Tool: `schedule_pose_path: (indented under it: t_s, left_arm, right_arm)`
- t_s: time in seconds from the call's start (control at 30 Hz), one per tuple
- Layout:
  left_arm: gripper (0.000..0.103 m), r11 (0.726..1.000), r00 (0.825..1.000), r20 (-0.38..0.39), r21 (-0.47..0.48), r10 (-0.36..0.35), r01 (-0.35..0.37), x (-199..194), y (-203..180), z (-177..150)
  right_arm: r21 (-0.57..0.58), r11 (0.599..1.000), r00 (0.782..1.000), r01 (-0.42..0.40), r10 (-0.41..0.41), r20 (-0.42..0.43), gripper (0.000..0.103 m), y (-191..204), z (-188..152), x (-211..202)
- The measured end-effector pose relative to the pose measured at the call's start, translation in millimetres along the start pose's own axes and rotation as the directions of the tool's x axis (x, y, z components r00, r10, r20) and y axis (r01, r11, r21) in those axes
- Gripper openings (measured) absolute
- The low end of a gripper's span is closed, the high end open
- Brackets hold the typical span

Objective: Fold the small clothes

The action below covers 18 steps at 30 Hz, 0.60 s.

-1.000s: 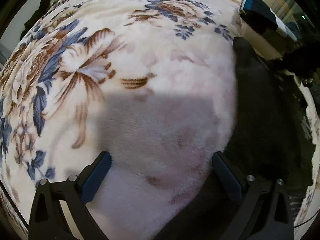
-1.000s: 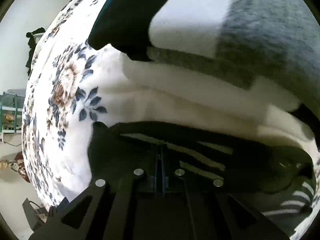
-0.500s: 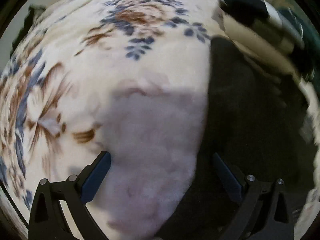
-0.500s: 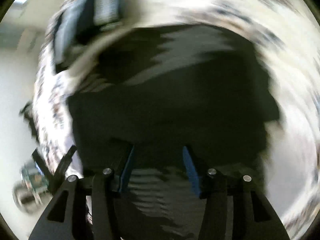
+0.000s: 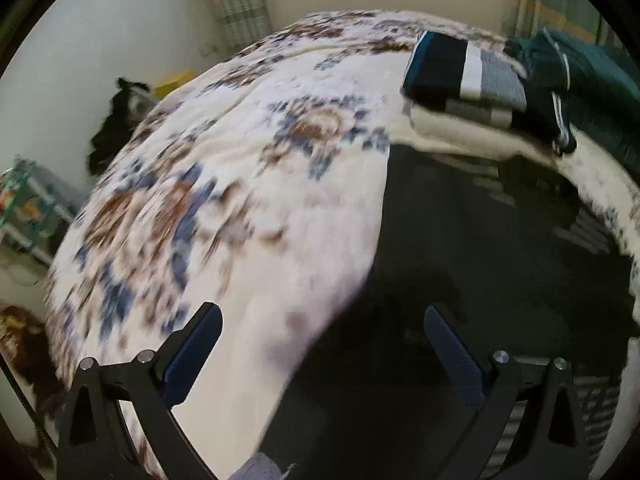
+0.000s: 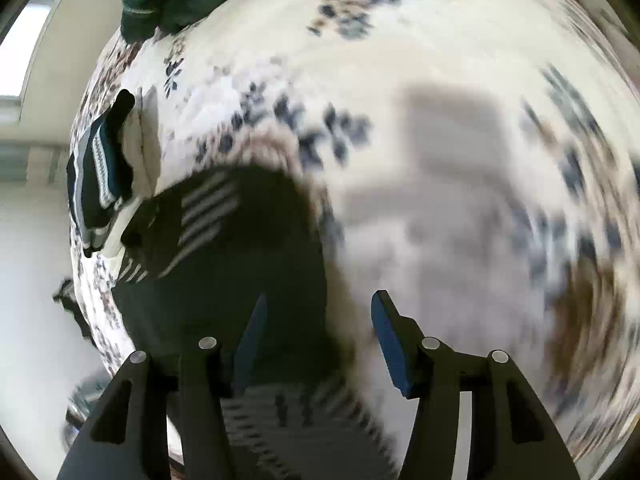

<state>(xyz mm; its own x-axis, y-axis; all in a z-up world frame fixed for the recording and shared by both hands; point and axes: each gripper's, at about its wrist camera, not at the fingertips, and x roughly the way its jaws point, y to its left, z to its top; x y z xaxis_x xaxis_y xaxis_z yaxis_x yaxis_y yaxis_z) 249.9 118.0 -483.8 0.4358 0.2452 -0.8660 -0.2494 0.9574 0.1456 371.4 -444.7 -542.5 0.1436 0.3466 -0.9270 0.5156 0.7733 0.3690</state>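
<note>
A dark garment with grey stripes [image 5: 472, 264] lies flat on the floral blanket [image 5: 240, 184], at the right of the left wrist view. It also shows in the right wrist view [image 6: 232, 248] at lower left. My left gripper [image 5: 320, 348] is open and empty above the garment's left edge. My right gripper [image 6: 316, 336] is open and empty over the garment's right edge. Both views are motion-blurred.
A stack of folded clothes [image 5: 464, 76] sits at the far side of the bed, with a dark green garment [image 5: 592, 80] beside it. The stack also shows in the right wrist view [image 6: 100, 176]. A shelf [image 5: 28, 208] and dark clothes [image 5: 116, 120] stand left of the bed.
My right gripper opened and let go of the dark garment, then pulled back and swung right. My left gripper lifted and tilted up, showing the far wall.
</note>
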Motion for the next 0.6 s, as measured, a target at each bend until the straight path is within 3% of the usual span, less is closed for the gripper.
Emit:
schedule_pose_path:
  t_s: [0.13,0.23,0.3,0.33,0.4,0.43,0.6]
  left_arm:
    - [0.103,0.995,0.993,-0.092,-0.057,0.076,-0.081,-23,-22,-58]
    - [0.103,0.987,0.985,-0.147,-0.118,0.089,-0.106,-37,-48,-102]
    - [0.103,0.984,0.979,-0.184,-0.134,0.093,-0.119,-42,-68,-126]
    - [0.103,0.985,0.975,-0.208,-0.135,0.079,-0.108,-43,-79,-139]
    - [0.103,0.989,0.971,-0.231,-0.115,0.061,-0.09,-44,-95,-153]
    - [0.103,0.991,0.971,-0.233,-0.101,0.06,-0.086,-47,-100,-157]
    - [0.103,0.997,0.966,-0.256,-0.059,0.027,-0.043,-51,-119,-170]
  right_arm:
    - [-0.116,0.991,0.997,-0.059,0.053,-0.054,0.057,23,73,53]
    - [-0.202,0.974,0.988,-0.104,0.078,-0.131,0.057,49,96,91]
    - [-0.275,0.957,0.978,-0.094,0.038,-0.204,0.057,66,99,121]
    - [-0.323,0.945,0.973,-0.057,-0.02,-0.23,0.056,73,98,133]
    - [-0.411,0.911,0.978,-0.005,-0.082,-0.192,0.019,84,94,137]
    - [-0.417,0.909,0.979,0.014,-0.096,-0.177,0.01,87,96,133]
    - [-0.419,0.9,0.984,0.121,-0.165,-0.071,0.008,103,123,122]
